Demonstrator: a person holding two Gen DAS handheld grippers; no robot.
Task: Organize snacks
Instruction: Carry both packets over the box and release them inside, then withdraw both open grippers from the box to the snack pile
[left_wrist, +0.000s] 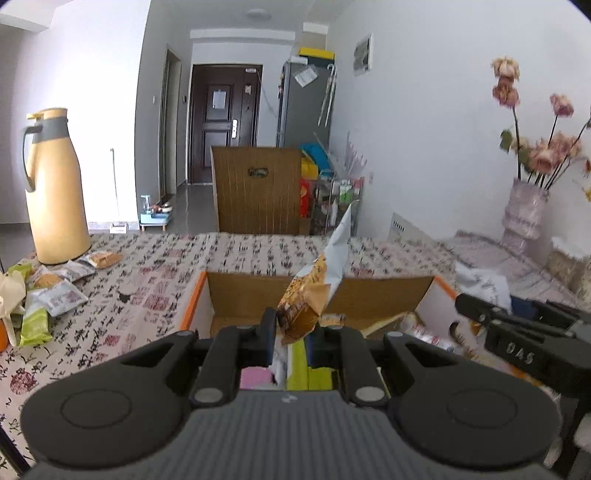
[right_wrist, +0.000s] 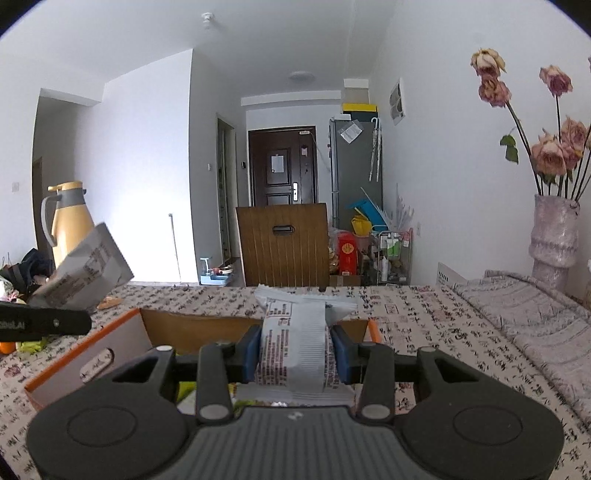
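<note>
Left wrist view has the left gripper (left_wrist: 293, 332) clamped tight on the lower corner of an orange-and-white snack packet (left_wrist: 314, 291), which stands up tilted to the right above the cardboard box (left_wrist: 207, 295). That packet is printed orange-brown on its lower half and plain white toward its pointed top. The box is open-topped, with orange rims, a brown inner wall and white outer sides; several wrappers already lie inside it, too crowded to count. Its far wall stands just beyond the fingertips, and past it the patterned tablecloth (left_wrist: 240, 254) runs bare to the table's far edge.

Right wrist view shows the right gripper (right_wrist: 295, 349) closed on one white snack packet (right_wrist: 295, 350) with red and dark print and a ribbed seam, held across the blue pads (right_wrist: 251, 350) over the same box. So two packets are in grip, one per gripper. The right gripper's dark finger enters the left view at the box's right side, just beside it.

Left of the box, near the table edge, a pile of loose snack packets (left_wrist: 48, 295) lies at the foot of one yellow thermos jug (left_wrist: 55, 192); at least five packets show there, green and white among them. Right of the box, well apart, one vase of dried pink roses (left_wrist: 524, 210) stands by the wall, with a grey folded cloth (right_wrist: 524, 314) between.
</note>
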